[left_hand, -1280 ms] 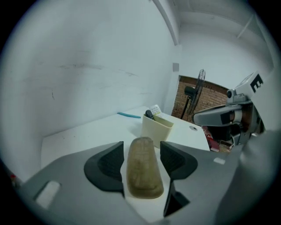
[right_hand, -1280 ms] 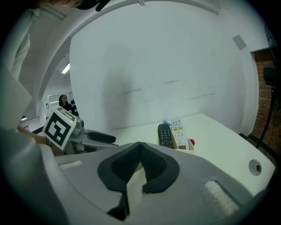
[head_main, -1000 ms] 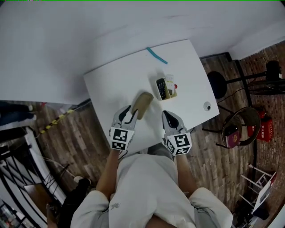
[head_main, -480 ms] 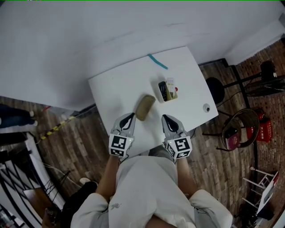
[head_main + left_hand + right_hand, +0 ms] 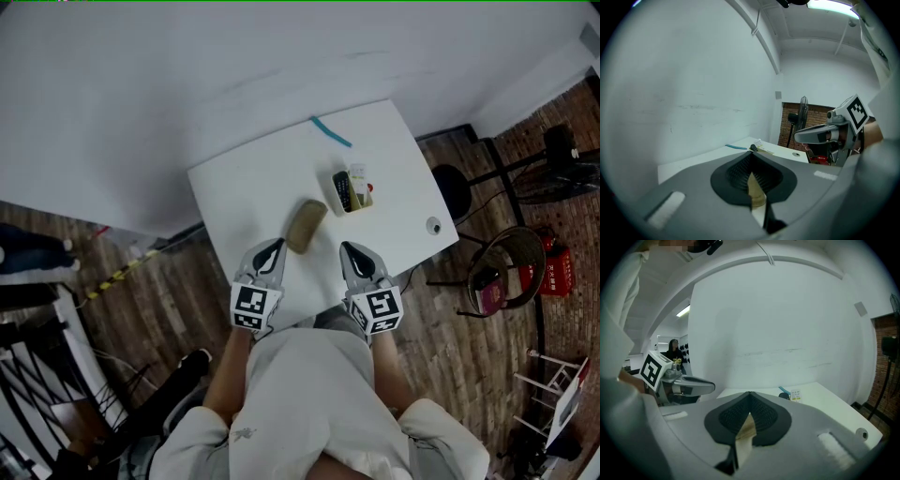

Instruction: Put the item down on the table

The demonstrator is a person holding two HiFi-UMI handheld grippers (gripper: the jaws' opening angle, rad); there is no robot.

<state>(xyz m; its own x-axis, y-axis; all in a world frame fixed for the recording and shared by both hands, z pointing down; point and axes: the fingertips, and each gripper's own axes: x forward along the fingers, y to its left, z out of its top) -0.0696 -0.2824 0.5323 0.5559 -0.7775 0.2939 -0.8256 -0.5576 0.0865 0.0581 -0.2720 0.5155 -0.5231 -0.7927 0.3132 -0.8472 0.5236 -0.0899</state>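
"Pressing its jaws flat together like that, the left gripper (image 5: pixel 751 159) is carrying nothing, is it?"

"Nothing. Its pads are meeting each other with no thing pinched. The right gripper (image 5: pixel 750 401) is showing the same, closed on itself. The tan sliver you're seeing under each pair is the item lying beyond them."

"So where is it sitting?"

"The tan item (image 5: pixel 306 225) is lying on the white table (image 5: pixel 244 187), just ahead of the two tips and between them, touching neither. I'm reading the putting-down as done. What's in hand now is getting clear of it."

"And what is doing that well asking for?"

"I'd say drawing both grippers straight back toward the person, along the line they're pointing, with no sideways sweep. The item is sitting near both tips, so a sideways brush would be pushing it. It's looking soft and light to me, so even a graze might be shifting it."

"Is anything else nearby worrying you?"

"The small tray (image 5: pixel 352 190) is standing just beyond the item, a little to the right, and a blue strip (image 5: pixel 331 131) is lying near the far edge. Neither is sitting in the path of a backward pull, so I'm judging the risk small."
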